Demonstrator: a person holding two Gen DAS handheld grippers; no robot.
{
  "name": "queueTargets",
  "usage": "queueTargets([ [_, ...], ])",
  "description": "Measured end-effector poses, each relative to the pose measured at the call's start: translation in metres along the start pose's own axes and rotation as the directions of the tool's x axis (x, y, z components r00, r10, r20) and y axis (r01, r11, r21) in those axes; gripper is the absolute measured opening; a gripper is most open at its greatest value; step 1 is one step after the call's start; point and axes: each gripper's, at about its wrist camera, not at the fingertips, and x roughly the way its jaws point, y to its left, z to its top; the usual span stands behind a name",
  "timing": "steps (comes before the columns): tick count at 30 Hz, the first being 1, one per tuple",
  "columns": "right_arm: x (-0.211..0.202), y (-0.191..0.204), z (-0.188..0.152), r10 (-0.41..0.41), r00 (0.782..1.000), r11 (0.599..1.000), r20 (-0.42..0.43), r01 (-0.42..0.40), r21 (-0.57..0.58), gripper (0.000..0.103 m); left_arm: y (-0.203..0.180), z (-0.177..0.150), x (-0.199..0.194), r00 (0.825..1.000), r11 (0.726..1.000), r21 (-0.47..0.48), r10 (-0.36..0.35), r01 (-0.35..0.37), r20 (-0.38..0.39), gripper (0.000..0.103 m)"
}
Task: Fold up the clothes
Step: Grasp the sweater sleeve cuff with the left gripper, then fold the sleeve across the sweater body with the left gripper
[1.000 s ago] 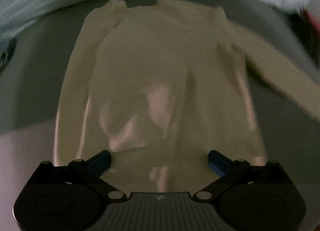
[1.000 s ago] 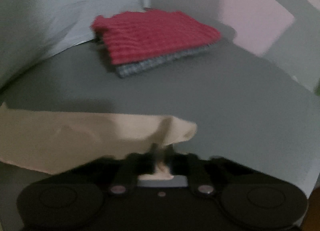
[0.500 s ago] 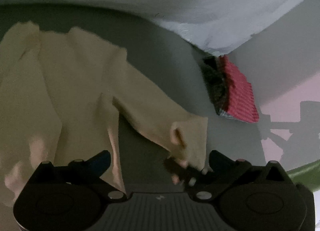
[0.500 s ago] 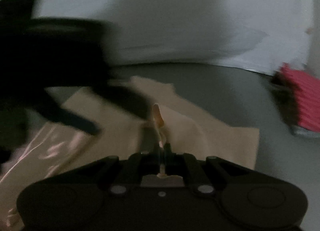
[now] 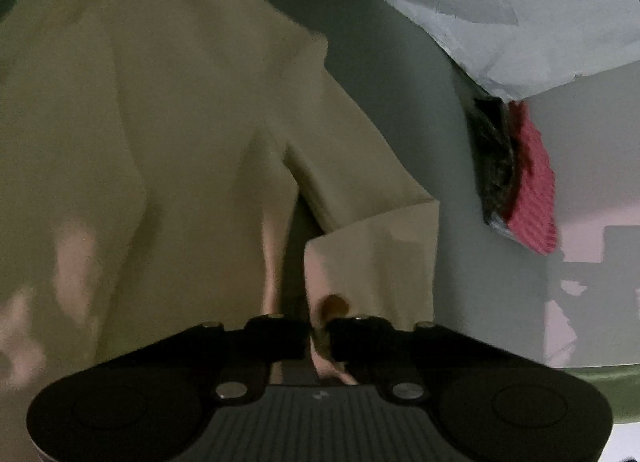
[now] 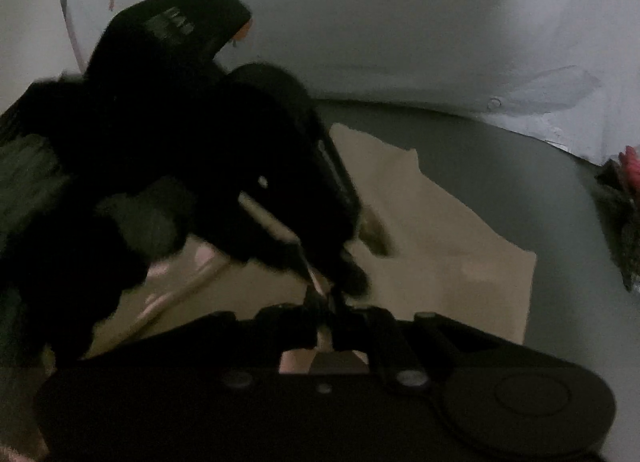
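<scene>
Both left tongs [image 5: 319, 328] and right tongs [image 6: 325, 312] pinch the cream shirt's [image 5: 160, 133] sleeve cuff [image 5: 372, 262], the shirt body spread flat on the tabletop [image 5: 448, 165] ahead-left, sleeve running diagonally away.

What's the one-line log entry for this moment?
phase: folding sleeve | left gripper: shut on cream shirt sleeve | right gripper: shut on cream shirt | folded stack: at far right, untouched
</scene>
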Motion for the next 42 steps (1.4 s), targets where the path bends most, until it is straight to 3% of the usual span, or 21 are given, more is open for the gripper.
queueTargets([
  [2, -0.007, 0.003, -0.005, -0.005, 1.000, 1.000, -0.030, 0.005, 0.029, 0.026, 0.004, 0.000, -0.010, 0.999, 1.000, 0.018, 0.003, -0.004, 0.036, 0.006],
  [3, -0.011, 0.002, -0.010, -0.016, 0.998, 0.998, -0.053, 0.019, 0.057, 0.030, 0.009, 0.001, -0.015, 0.999, 1.000, 0.011, -0.007, 0.006, 0.051, 0.005],
  [9, -0.025, 0.003, -0.051, -0.049, 0.973, 0.946, -0.224, 0.117, 0.301, 0.030, 0.042, 0.012, -0.043, 0.991, 0.998, -0.026, -0.056, 0.059, 0.120, 0.003],
  [14, -0.040, 0.025, -0.073, -0.073, 0.960, 0.891, -0.271, 0.185, 0.414, 0.037, 0.068, 0.022, -0.049, 0.991, 0.993, 0.018, -0.120, 0.119, 0.056, 0.004],
  [18, -0.038, 0.060, -0.070, -0.262, 0.915, 0.881, -0.306, 0.357, 0.311, 0.038, 0.080, 0.010, -0.051, 0.993, 0.988, 0.099, -0.118, 0.117, 0.008, 0.014],
  [22, -0.031, 0.087, -0.050, -0.422, 0.881, 0.888, -0.216, 0.449, 0.098, 0.037, 0.096, -0.006, -0.051, 0.987, 0.985, 0.069, -0.158, 0.160, -0.028, 0.019],
  [24, -0.023, 0.098, -0.039, -0.469, 0.871, 0.882, -0.149, 0.470, -0.027, 0.034, 0.104, -0.014, -0.052, 0.990, 0.989, 0.055, -0.138, 0.140, -0.040, 0.019],
  [27, -0.006, 0.107, -0.024, -0.456, 0.886, 0.883, -0.085, 0.439, -0.165, 0.022, 0.111, -0.022, -0.059, 0.996, 0.993, 0.086, -0.082, 0.084, -0.018, 0.022],
  [31, 0.034, 0.102, -0.009, -0.414, 0.906, 0.875, -0.084, 0.371, -0.310, 0.023, 0.127, -0.023, -0.072, 0.998, 0.998, 0.027, -0.055, 0.054, 0.023, 0.031],
  [32, 0.045, 0.099, -0.006, -0.404, 0.909, 0.873, -0.098, 0.351, -0.339, 0.028, 0.130, -0.022, -0.074, 0.998, 0.999, 0.012, -0.050, 0.049, 0.035, 0.033],
  [33, 0.048, 0.093, -0.004, -0.390, 0.915, 0.879, -0.103, 0.337, -0.339, 0.036, 0.132, -0.022, -0.077, 0.998, 0.999, -0.004, -0.044, 0.044, 0.046, 0.036],
  [35, 0.056, 0.082, 0.000, -0.362, 0.925, 0.889, -0.113, 0.307, -0.339, 0.031, 0.136, -0.021, -0.083, 0.997, 0.999, -0.033, -0.038, 0.040, 0.068, 0.043],
  [36, 0.060, 0.076, 0.002, -0.348, 0.930, 0.895, -0.117, 0.292, -0.337, 0.013, 0.136, -0.021, -0.085, 0.996, 0.998, -0.045, -0.040, 0.044, 0.077, 0.047],
  [37, 0.056, 0.067, 0.006, -0.319, 0.941, 0.916, -0.109, 0.277, -0.289, 0.002, 0.136, -0.021, -0.087, 0.995, 0.997, -0.056, -0.053, 0.058, 0.083, 0.050],
  [42, 0.025, 0.037, 0.027, -0.210, 0.977, 0.975, -0.031, 0.207, -0.077, 0.002, 0.117, -0.017, -0.082, 0.980, 0.980, -0.060, -0.183, 0.188, 0.079, 0.079],
])
